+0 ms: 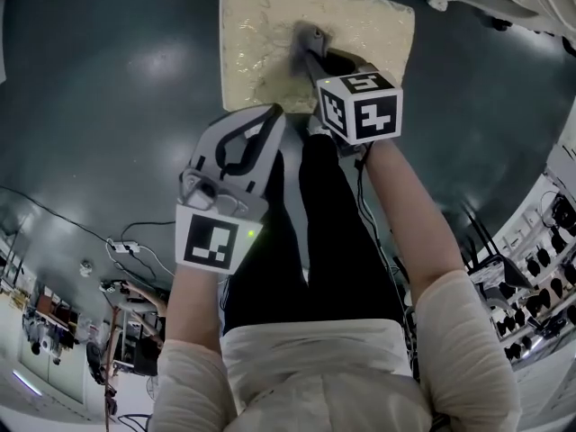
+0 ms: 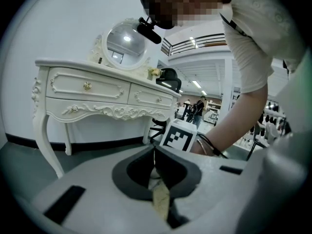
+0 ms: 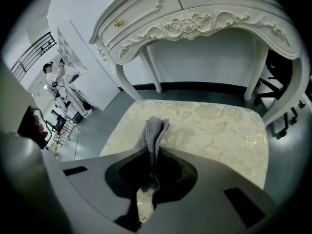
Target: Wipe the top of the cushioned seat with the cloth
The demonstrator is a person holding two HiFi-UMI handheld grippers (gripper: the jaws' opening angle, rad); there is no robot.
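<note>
The cushioned seat (image 1: 261,34), cream with a leaf pattern, lies at the top of the head view and fills the middle of the right gripper view (image 3: 219,135). My right gripper (image 1: 310,48) is over the seat's middle, shut on a grey cloth (image 3: 155,128) that hangs bunched from its jaws (image 3: 152,152) down onto the cushion. The cloth (image 1: 306,36) shows as a small dark wad on the seat. My left gripper (image 1: 270,115) hovers off the seat's near-left corner, jaws together with nothing between them (image 2: 155,152).
A white carved dressing table (image 3: 195,13) stands just behind the seat, its legs at both sides, with a round mirror (image 2: 126,43) on top. A black chair base (image 3: 273,89) is at the right. Cables and a power strip (image 1: 126,246) lie on the dark floor, left.
</note>
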